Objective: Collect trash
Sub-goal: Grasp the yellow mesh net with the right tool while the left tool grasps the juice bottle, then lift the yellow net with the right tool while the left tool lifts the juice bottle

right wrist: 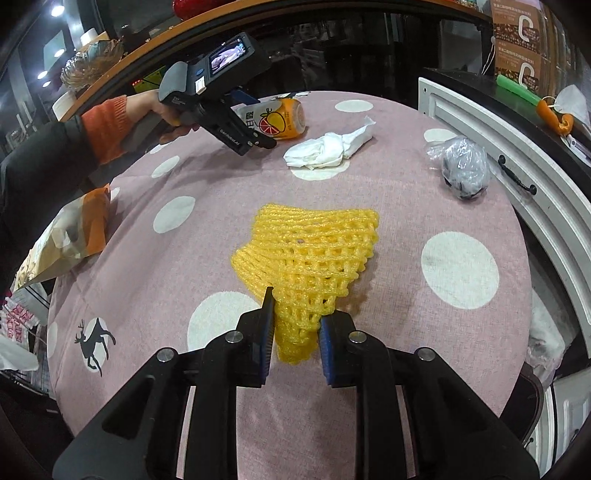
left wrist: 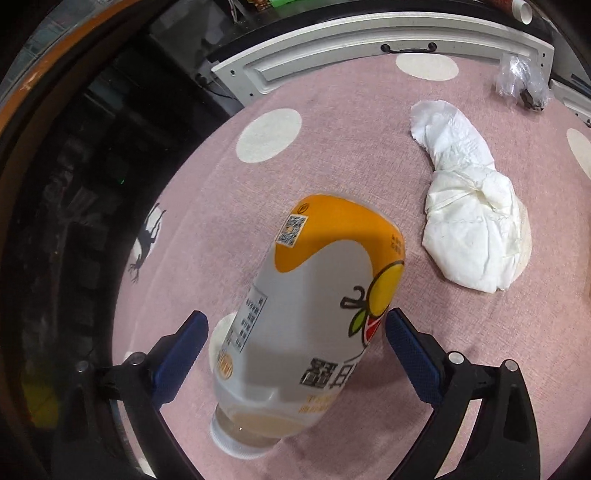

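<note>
Left gripper point(left wrist: 295, 325): we see its jaws spread wide around the juice bottle point(left wrist: 306, 317); the right pad touches the label, the left pad stands clear, so no firm grip yet.
Right gripper point(right wrist: 295, 325): jaws nearly closed, pinching the lower end of the yellow foam net point(right wrist: 310, 254), which lies on the pink dotted surface point(right wrist: 177, 266).
Bottle grasp: we judge it best to close squarely on the body, not the tapering neck.
Remaining trash: crumpled tissue point(left wrist: 469, 218) and plastic-wrapped bundle point(right wrist: 465, 170) lie on the surface.

Bright overhead light is falling evenly on the tablecloth point(left wrist: 332, 122) – shadows are staying soft. Both fisheye views are bending and darkening toward their edges – ceiling lamps point(right wrist: 57, 11) are glaring.
</note>
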A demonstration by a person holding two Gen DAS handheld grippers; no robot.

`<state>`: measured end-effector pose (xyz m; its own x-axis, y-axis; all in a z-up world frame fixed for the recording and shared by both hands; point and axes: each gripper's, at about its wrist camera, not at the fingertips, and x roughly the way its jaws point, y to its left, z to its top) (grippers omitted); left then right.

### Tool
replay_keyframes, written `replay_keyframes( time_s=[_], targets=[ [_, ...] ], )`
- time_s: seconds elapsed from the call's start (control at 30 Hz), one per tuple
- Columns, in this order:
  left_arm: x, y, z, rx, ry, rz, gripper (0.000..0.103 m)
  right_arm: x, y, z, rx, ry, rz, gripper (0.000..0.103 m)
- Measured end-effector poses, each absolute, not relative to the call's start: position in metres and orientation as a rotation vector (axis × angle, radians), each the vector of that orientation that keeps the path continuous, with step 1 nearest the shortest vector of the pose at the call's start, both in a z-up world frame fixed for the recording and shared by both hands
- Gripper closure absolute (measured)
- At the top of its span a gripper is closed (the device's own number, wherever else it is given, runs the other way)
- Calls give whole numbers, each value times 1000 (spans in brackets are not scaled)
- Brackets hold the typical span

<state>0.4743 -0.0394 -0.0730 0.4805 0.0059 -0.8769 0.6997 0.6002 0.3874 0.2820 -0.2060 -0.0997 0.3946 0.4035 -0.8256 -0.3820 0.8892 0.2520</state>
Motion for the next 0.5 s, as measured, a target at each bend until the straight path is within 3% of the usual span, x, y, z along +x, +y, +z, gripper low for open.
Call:
replay_keyframes(
  time_s=[0.07, 0.1, 0.3, 0.5],
  targets=[
    [476, -41, -72, 813, 992, -499, 13, 282, -206, -103, 29, 1059, 498, 81],
    [478, -41, -71, 786, 999, -504, 21, 283, -207, -104, 34, 1061, 497, 81],
    [475, -45, -72, 762, 966, -457, 31, 282, -212, -101, 79, 1045, 485, 81],
    [461, -42, -70, 704, 900, -391, 33, 272, -217, -93, 97, 1019, 474, 81]
  ],
)
